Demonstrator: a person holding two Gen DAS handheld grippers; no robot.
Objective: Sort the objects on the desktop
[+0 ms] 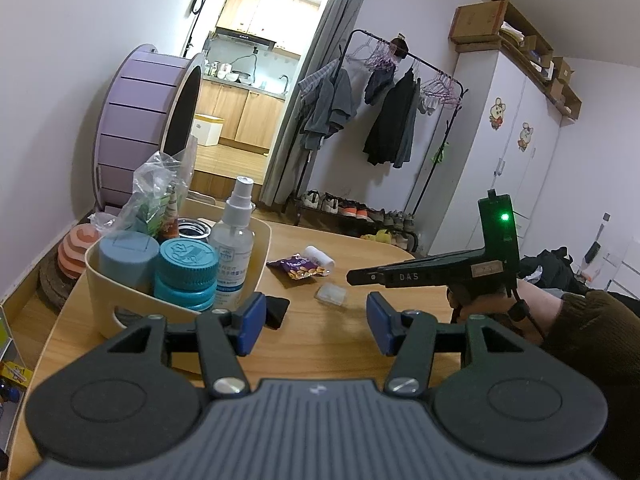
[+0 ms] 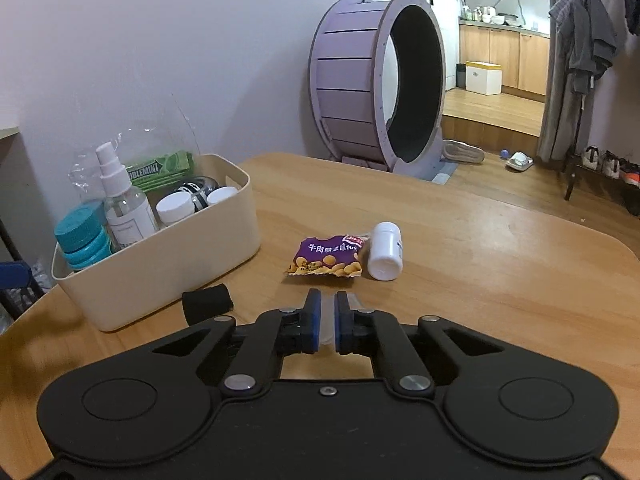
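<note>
On the wooden table (image 2: 480, 240) lie a purple snack packet (image 2: 328, 256) (image 1: 300, 270), a white bottle (image 2: 385, 250) (image 1: 320, 258) on its side, a small clear plastic box (image 1: 331, 294) and a black item (image 2: 208, 300) (image 1: 276, 310). A beige bin (image 2: 180, 272) (image 1: 104, 280) at the left holds teal jars (image 1: 186, 276), a spray bottle (image 1: 234, 248) (image 2: 124, 208), white-capped jars and gum. My left gripper (image 1: 316, 322) is open and empty, just right of the bin. My right gripper (image 2: 328, 316) (image 1: 352, 276) is shut to a narrow gap above the clear box, which shows blurred under the pads.
A large purple wheel (image 2: 376, 80) (image 1: 140, 128) stands on the floor behind the table. A clothes rack (image 1: 400, 112) with shoes under it is beyond the far edge. A striped ball (image 1: 76, 248) sits left of the bin. A sleeved hand (image 1: 560, 320) holds the right gripper.
</note>
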